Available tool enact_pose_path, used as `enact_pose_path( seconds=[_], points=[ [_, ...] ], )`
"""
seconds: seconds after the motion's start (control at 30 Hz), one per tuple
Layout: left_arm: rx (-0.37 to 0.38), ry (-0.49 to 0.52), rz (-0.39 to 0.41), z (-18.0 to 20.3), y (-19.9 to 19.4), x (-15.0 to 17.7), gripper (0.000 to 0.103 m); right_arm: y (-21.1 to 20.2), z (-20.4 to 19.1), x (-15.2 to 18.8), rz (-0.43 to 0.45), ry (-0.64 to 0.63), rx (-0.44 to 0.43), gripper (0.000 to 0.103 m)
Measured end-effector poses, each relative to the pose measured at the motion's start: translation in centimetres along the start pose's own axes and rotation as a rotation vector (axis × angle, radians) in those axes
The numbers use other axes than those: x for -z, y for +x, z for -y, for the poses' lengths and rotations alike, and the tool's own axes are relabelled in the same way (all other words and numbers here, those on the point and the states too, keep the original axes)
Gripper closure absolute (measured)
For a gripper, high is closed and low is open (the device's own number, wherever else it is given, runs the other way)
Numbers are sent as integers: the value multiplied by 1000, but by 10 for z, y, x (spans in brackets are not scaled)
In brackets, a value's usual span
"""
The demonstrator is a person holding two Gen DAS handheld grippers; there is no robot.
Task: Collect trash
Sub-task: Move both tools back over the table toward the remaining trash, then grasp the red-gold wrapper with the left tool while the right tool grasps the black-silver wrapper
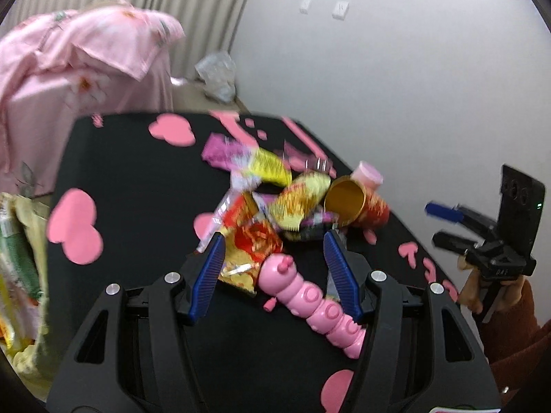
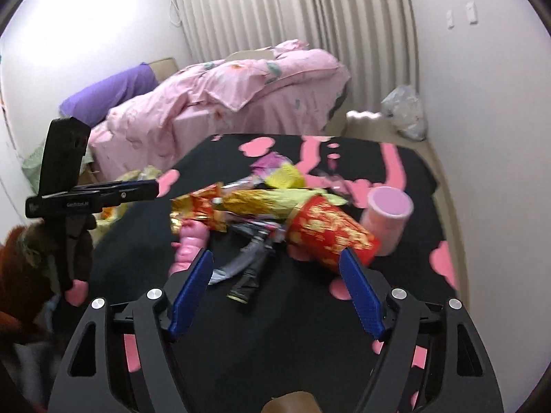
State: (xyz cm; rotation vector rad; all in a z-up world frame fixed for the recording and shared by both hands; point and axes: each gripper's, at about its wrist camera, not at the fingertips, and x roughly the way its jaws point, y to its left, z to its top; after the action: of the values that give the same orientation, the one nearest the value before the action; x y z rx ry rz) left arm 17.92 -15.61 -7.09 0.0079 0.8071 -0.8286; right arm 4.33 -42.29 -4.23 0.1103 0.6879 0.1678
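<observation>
Desk (image 1: 137, 179): black, pink hearts. Cup (image 2: 330, 237): red, gold print. Toy (image 1: 310, 299): pink. Wrappers (image 1: 268, 165): yellow, purple, red. Bedding (image 2: 241, 86): pink floral

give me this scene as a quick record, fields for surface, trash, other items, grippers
surface: black table with pink heart shapes
trash: pile of crumpled wrappers mid-table; red and gold paper cup on its side
other items: pink caterpillar toy; pink cup beside the red one; pink bedding behind
left gripper: open, empty, over the pile
right gripper: open, empty, near the red cup
</observation>
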Motion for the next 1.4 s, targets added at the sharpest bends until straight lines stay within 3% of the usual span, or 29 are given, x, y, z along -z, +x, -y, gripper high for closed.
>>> enact_pose_path(
  seconds=[0.1,0.23,0.43,0.5,0.7,0.8,0.9,1.13,1.3,1.4],
  points=[
    [-11,30,-38,-2,17,0,47,2,6,9,-6,22,34,31],
    [-78,75,-103,-10,47,-9,45,6,15,17,-16,44,109,31],
    [-100,7,-61,-33,46,-18,45,10,21,26,-37,89,140,31],
    [-106,5,-40,-35,42,-19,45,15,19,26,-52,98,139,31],
    [-156,19,-88,-41,49,-12,45,36,-6,23,-115,113,80,31],
    [-226,25,-88,-43,37,-8,45,46,-22,21,-116,93,28,31],
    [-244,10,-88,-48,23,-1,45,62,-30,14,-128,88,10,31],
    [-183,-48,-32,-46,-21,23,44,105,-39,-5,-159,69,31,31],
    [-125,-102,-20,-54,-41,27,38,114,-35,5,-211,66,36,43],
    [-113,-188,-58,-63,-41,34,38,105,-31,16,-221,67,57,47]
  ],
)
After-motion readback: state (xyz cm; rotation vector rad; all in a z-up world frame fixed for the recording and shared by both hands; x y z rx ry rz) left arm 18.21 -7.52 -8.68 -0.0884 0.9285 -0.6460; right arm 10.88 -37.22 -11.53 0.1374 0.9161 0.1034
